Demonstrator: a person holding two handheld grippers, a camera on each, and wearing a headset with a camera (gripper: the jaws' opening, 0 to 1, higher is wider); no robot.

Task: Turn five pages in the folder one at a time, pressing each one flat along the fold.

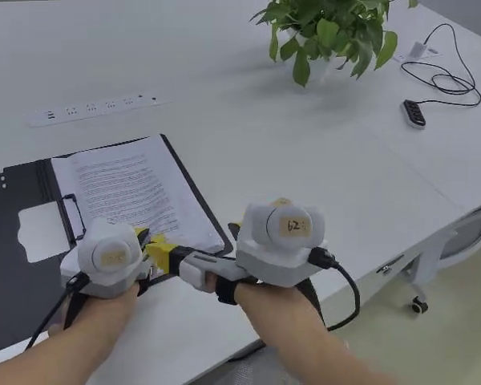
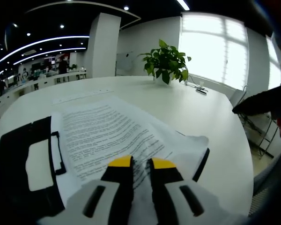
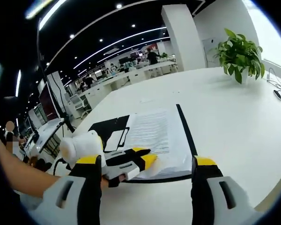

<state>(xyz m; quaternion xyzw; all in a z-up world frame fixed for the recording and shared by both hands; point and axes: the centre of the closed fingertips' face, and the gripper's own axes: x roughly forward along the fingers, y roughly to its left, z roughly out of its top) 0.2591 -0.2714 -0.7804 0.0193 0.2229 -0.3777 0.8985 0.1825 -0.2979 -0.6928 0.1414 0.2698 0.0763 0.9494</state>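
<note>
The folder [image 1: 8, 241] lay open near the front edge of the desk [image 1: 321, 176], with its printed top page [image 1: 136, 188] facing up. The left gripper [image 2: 141, 162] pinched that page's near corner between almost closed jaws. The right gripper [image 3: 146, 161] hung just beside it, jaws wide apart and empty.

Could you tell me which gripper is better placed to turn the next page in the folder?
Left. The left gripper looks pinched on the page at its near edge, the corner lifted. The right gripper is wide open, short of the folder, and would have to reach in first.
</note>
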